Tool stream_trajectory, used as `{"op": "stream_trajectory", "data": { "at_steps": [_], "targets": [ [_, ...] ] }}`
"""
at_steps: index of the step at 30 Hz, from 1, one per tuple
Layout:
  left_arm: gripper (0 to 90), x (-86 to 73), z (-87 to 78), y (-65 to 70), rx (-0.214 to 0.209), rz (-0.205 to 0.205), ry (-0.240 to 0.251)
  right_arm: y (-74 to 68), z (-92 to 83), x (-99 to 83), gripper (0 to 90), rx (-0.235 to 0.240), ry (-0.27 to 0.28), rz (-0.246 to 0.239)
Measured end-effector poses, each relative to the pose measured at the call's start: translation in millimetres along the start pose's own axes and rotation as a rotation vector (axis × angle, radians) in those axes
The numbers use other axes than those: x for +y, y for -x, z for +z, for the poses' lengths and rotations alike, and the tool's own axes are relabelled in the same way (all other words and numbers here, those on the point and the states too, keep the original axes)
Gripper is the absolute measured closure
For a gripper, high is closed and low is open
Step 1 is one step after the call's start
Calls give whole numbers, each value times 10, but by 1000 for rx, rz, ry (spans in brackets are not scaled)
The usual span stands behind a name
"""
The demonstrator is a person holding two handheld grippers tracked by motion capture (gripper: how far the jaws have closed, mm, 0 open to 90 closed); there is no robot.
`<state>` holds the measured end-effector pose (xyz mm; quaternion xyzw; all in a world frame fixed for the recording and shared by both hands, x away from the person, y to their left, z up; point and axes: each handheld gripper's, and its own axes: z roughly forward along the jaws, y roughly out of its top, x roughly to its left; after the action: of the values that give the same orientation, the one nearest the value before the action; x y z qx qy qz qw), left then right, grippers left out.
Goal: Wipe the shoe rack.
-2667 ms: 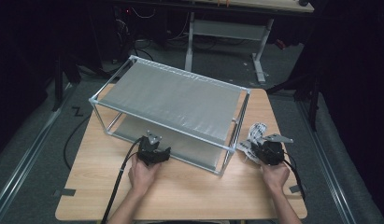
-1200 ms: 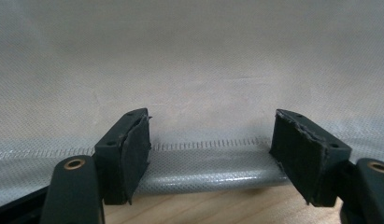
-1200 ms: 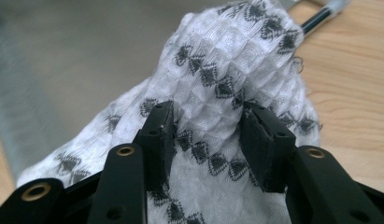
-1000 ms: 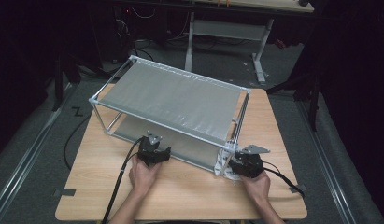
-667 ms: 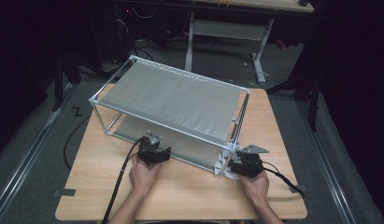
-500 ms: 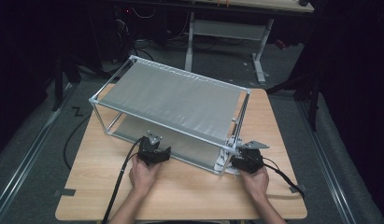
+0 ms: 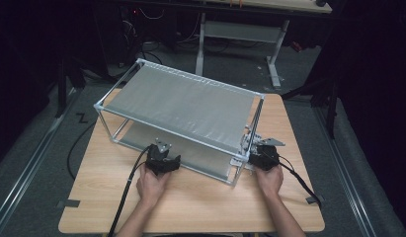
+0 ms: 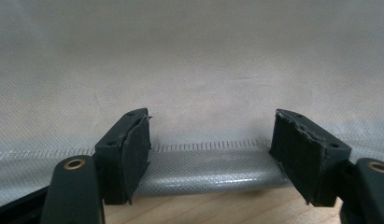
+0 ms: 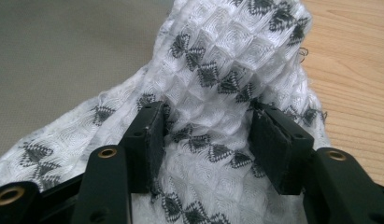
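The cloth (image 9: 217, 93) is white waffle weave dotted with black diamond motifs. At ten o'clock from it, the rack (image 7: 185, 106) shows silver-grey mesh on pale metal bars. The table (image 7: 200, 202) is light wood grain; both grippers' jaws are black.

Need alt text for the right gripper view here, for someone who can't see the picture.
A bunched white cloth with small black diamond marks rises between the two black fingers of the right claw, which stand apart on either side of it. Grey mesh fabric lies behind on the left, and the wooden table shows on the right.
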<state>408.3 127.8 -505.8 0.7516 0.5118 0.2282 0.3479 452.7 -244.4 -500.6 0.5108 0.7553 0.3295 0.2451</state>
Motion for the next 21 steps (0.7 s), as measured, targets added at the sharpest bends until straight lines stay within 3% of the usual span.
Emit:
{"op": "stream_trajectory", "data": {
  "at_steps": [7,13,21],
  "targets": [
    [286,0,0,0,1,2,-1,-66,-82,-42,457,20,-23,-16],
    [287,1,2,2,1,1,0,-176,-226,-118,470,60,-26,-67],
    [286,1,1,2,2,3,-1,-270,-366,-188,462,142,-17,-53]
  ]
}}
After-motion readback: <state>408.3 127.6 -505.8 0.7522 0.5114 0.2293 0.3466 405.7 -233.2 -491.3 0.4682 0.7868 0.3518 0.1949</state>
